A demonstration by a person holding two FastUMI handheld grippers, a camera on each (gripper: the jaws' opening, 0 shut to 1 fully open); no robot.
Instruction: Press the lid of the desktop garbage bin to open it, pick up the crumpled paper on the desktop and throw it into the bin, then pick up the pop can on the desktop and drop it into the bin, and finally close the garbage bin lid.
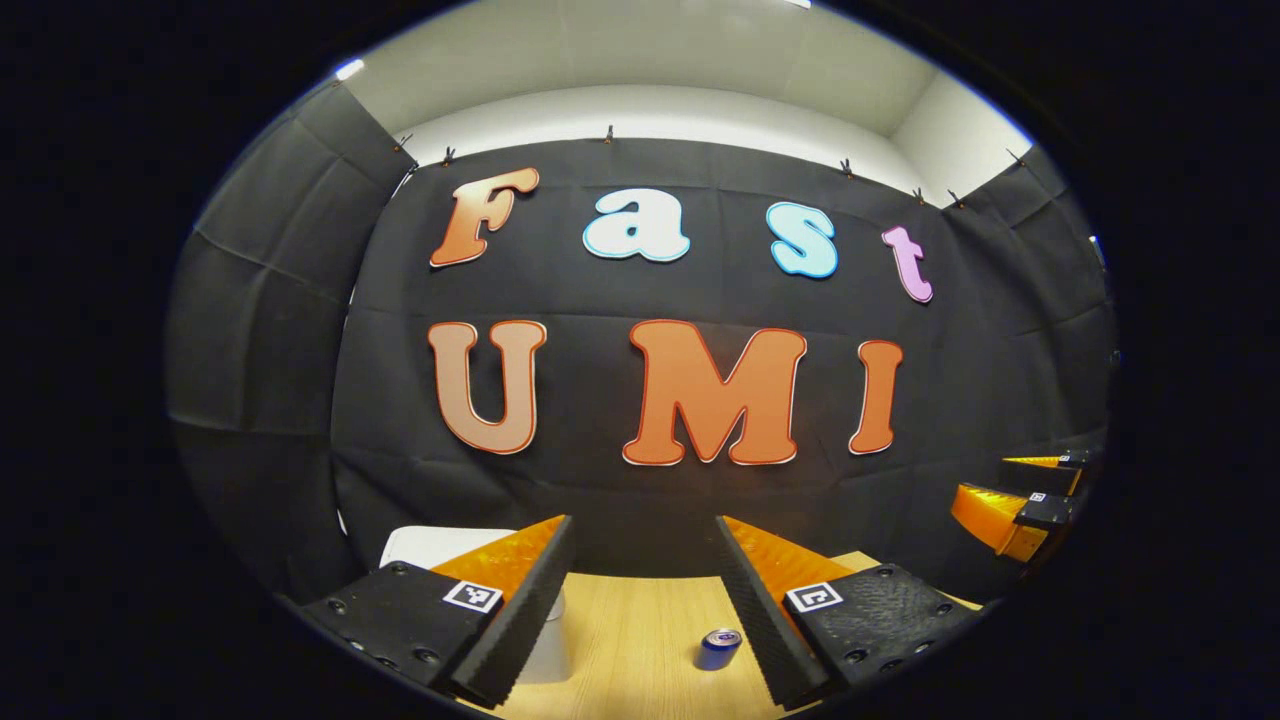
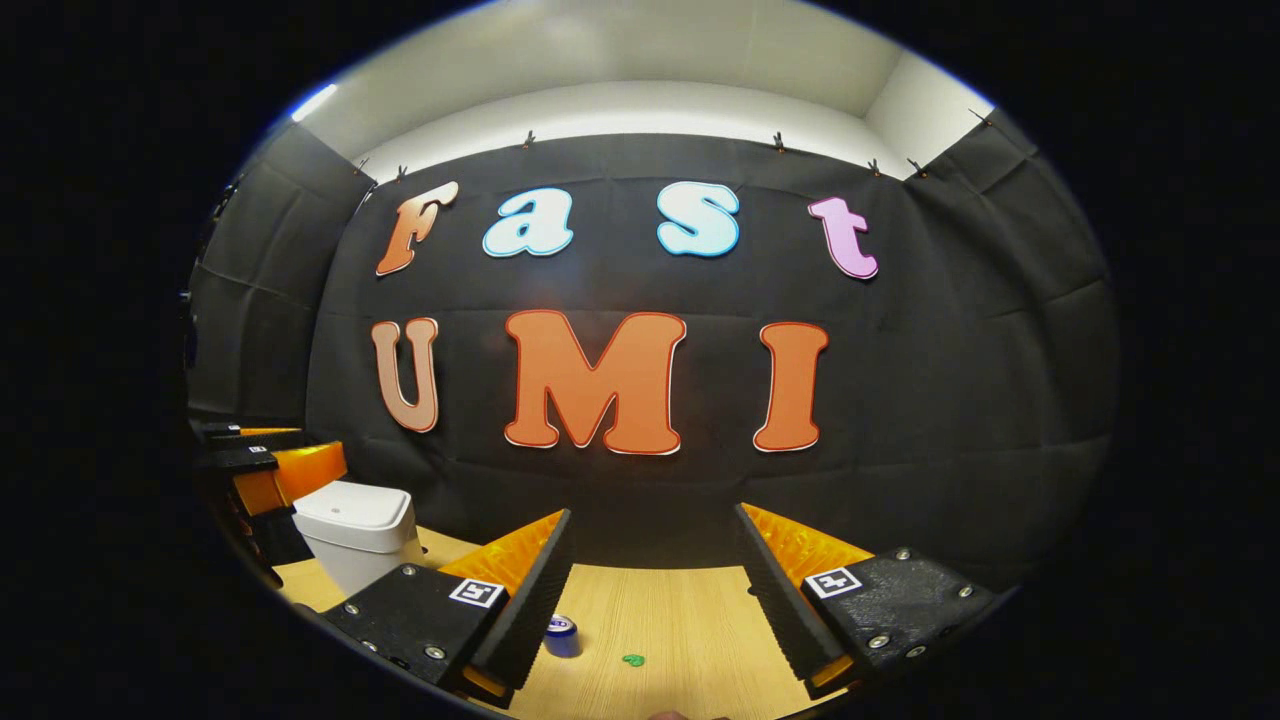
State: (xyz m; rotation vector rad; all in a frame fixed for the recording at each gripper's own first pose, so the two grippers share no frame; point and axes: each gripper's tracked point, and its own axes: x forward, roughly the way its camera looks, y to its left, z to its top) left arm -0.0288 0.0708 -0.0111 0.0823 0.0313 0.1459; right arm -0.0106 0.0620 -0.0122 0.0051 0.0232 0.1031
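Observation:
The white desktop bin (image 2: pixel 356 532) stands at the left on the wooden table (image 2: pixel 690 620), its lid down. In the left gripper view the bin (image 1: pixel 432 545) is partly hidden behind my left finger. The blue pop can (image 1: pixel 719 648) stands upright on the table, low between my left gripper's fingers and well below them. My left gripper (image 1: pixel 643 522) is open and holds nothing. My right gripper (image 2: pixel 653 512) is open too, with the can (image 2: pixel 562 636) below its left finger. The left gripper (image 2: pixel 288 450) hangs just left of the bin. The right gripper (image 1: pixel 985 482) shows at the far right.
A small green scrap (image 2: pixel 633 660) lies on the table right of the can. The black cloth wall closes off the back and both sides of the table.

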